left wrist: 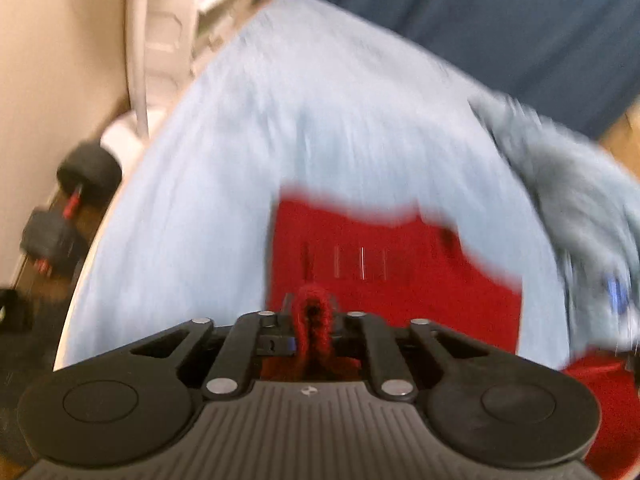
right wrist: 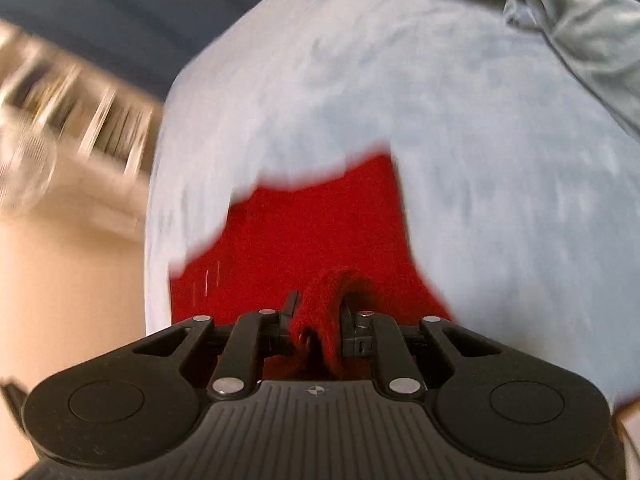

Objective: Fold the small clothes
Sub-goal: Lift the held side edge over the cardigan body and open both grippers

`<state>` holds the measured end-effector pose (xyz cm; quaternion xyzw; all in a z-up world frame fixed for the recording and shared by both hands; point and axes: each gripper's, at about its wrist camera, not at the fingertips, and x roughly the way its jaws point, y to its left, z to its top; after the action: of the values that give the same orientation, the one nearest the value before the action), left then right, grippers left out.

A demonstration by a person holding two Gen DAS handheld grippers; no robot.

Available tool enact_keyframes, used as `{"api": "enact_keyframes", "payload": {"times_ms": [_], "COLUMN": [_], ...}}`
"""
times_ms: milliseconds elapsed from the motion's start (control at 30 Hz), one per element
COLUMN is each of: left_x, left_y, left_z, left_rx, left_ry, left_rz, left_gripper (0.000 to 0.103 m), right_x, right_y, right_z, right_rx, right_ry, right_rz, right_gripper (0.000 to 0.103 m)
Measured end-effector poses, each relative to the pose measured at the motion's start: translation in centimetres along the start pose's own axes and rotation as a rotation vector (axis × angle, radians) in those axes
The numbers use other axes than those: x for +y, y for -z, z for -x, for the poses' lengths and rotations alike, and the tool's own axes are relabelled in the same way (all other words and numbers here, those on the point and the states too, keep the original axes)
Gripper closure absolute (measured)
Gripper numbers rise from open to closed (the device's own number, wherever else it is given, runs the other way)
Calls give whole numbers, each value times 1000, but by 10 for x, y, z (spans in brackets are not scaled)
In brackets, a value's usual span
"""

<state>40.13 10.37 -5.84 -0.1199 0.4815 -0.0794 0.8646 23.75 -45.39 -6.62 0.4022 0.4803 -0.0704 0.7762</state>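
A red knitted garment (left wrist: 384,264) lies spread on a light blue cloth (left wrist: 280,128) that covers the table. My left gripper (left wrist: 314,312) is shut on a bunched edge of the red garment and holds it up close to the camera. In the right wrist view the red garment (right wrist: 312,232) hangs down onto the light blue cloth (right wrist: 480,160). My right gripper (right wrist: 320,312) is shut on another bunched edge of it. Both views are blurred by motion.
A grey garment (left wrist: 568,176) lies crumpled at the right of the cloth and shows in the right wrist view (right wrist: 580,20) at the top. Dumbbells (left wrist: 68,208) lie on the floor at the left, beside a white frame (left wrist: 156,40). A dark blue wall (left wrist: 480,12) stands behind the table.
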Motion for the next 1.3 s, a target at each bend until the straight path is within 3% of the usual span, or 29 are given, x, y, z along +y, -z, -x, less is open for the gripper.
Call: {"api": "enact_keyframes", "payload": {"times_ms": [33,67,100,167,267,433,600,633,667,700,733,767,900,1000,1100,1200,1300], "left_x": [-1,-2,-1,6,19,15,-12,-17,-21,-24,-25,-26,-27,-14,-12,-2,7], "left_y": [-24,-43,-58,-70,-58,-11,8,10,11,10,9,8,11,6,-4,-26,-35], "left_z": [-17,-33,-47,-67,-92,-133,-158,-161,-163,-164,-166,-161,-110,-52,-17,-32,-94], "left_rx": [-43,-78,-110,-133,-73,10,40,32,21,27,36,15,-95,-189,-305,-311,-187], "left_ry": [-36,-114,-201,-257,-180,-157,-199,-208,-212,-201,-196,-198,-175,-66,-75,-99,-138], "left_rz": [12,34,67,109,123,-21,-194,-226,-252,-271,-264,-258,-265,-196,-198,-148,-130], "left_gripper": [51,24,18,17,17,17,17,23,60,81,87,88,89,90,90,90,90], "right_x": [0,-2,-4,-15,-45,-80,-87,-84,-79,-75,-68,-61,-36,-11,9,5,-20], "right_y": [-24,-40,-50,-53,-36,-4,-8,-9,-9,-10,-10,-9,1,9,15,0,-23], "right_z": [-20,-36,-47,-58,-68,-98,-137,-142,-148,-151,-152,-150,-114,-68,-30,-30,-69], "right_rx": [-25,-57,-97,-208,-192,-176,-162,-167,-166,-162,-164,-188,-289,-391,-523,-591,-513], "right_ry": [4,20,49,106,50,130,97,97,97,96,117,141,126,36,-66,-57,3], "right_rz": [-54,-90,-104,-132,-132,-63,-162,-158,-133,-101,-59,-25,101,203,267,234,132], "right_gripper": [65,38,25,24,24,23,24,27,47,72,74,87,89,89,89,89,89]}}
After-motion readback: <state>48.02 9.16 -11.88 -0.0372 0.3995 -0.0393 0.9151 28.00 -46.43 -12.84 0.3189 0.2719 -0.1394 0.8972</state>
